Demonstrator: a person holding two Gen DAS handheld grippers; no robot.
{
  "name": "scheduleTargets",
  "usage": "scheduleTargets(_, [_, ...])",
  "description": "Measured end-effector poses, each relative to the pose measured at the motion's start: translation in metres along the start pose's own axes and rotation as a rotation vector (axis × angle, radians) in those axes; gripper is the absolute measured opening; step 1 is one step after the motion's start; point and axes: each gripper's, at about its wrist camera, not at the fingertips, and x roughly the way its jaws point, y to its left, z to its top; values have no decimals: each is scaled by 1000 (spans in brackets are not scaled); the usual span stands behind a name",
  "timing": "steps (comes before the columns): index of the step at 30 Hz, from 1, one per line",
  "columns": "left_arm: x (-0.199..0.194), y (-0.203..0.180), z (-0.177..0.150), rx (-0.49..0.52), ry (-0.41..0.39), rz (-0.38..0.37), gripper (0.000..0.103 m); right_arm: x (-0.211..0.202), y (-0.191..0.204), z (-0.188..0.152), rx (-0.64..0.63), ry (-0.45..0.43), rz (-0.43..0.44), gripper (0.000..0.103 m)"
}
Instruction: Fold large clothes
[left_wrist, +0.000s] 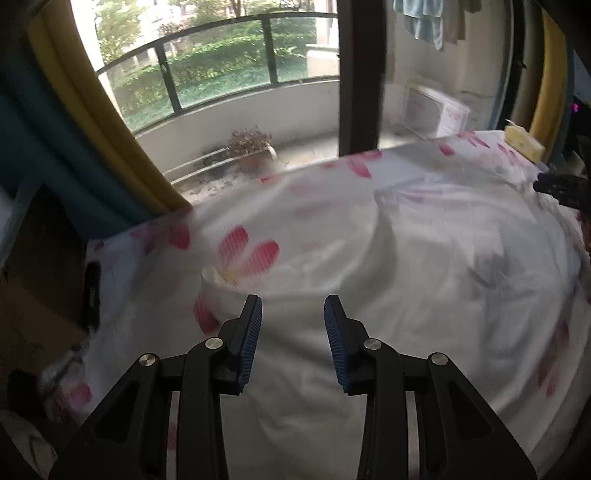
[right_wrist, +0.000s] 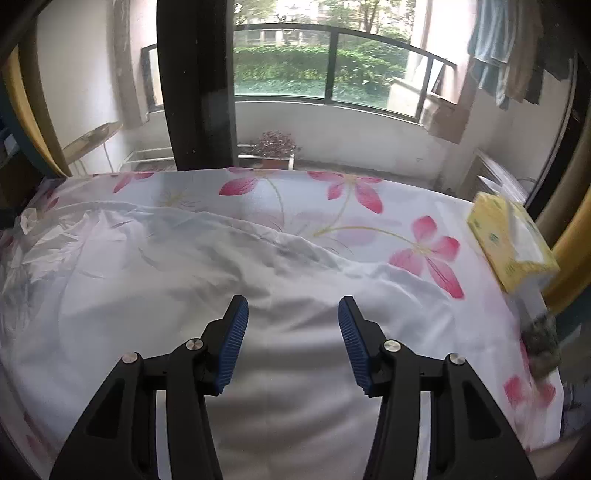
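Indoors, both claws, left and right, hang part-open and empty over a flowered bedsheet, apparently before a balcony.

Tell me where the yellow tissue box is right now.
In the right wrist view the yellow tissue box sits at the right edge of the flowered bed sheet, near the yellow curtain; the left wrist view shows it far right.

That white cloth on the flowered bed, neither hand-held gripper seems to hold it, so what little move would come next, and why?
Probably lower the right hand-held gripper onto the near edge of the white cloth and pinch it. Both it and the left hand-held gripper are open with nothing between the pads, and the cloth lies rumpled and spread on the flowered sheet, not yet folded.
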Motion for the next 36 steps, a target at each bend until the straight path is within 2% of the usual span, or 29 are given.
scheduleTargets(3, [5, -3, -10, 5, 34, -52, 40, -10, -4, -7, 18, -4, -8, 51])
scheduleTargets(6, [27, -7, -10, 4, 77, -92, 41, -16, -7, -14, 36, 0, -8, 51])
scheduleTargets(8, [40, -6, -7, -17, 89, -88, 41, -18, -7, -18, 40, 6, -9, 51])
scheduleTargets(15, [79, 11, 22, -99, 79, 34, 43, -21, -2, -29, 41, 25, -15, 51])
scheduleTargets(18, [87, 25, 26, -148, 47, 77, 60, -19, -4, -34, 48, 35, -22, 51])
scheduleTargets(19, [88, 31, 26, -169, 37, 94, 60, -19, -5, -35, 51, 37, -27, 51])
scheduleTargets(22, [85, 45, 22, -216, 30, 166, 60, -20, -6, -36, 53, 30, -44, 51])
scheduleTargets(25, [75, 54, 12, -241, 37, 191, 60, -24, -10, -38, 56, 27, -66, 51])
scheduleTargets(29, [51, 54, -9, -280, 34, 160, 60, -30, -18, -44, 74, 25, -84, 51])
scheduleTargets(32, [32, 52, -30, -326, 17, 94, 60, -37, -23, -50, 95, 21, -96, 51])
scheduleTargets(36, [13, 43, -53, -372, 13, 72, 60, -46, -29, -58, 119, 15, -109, 51])
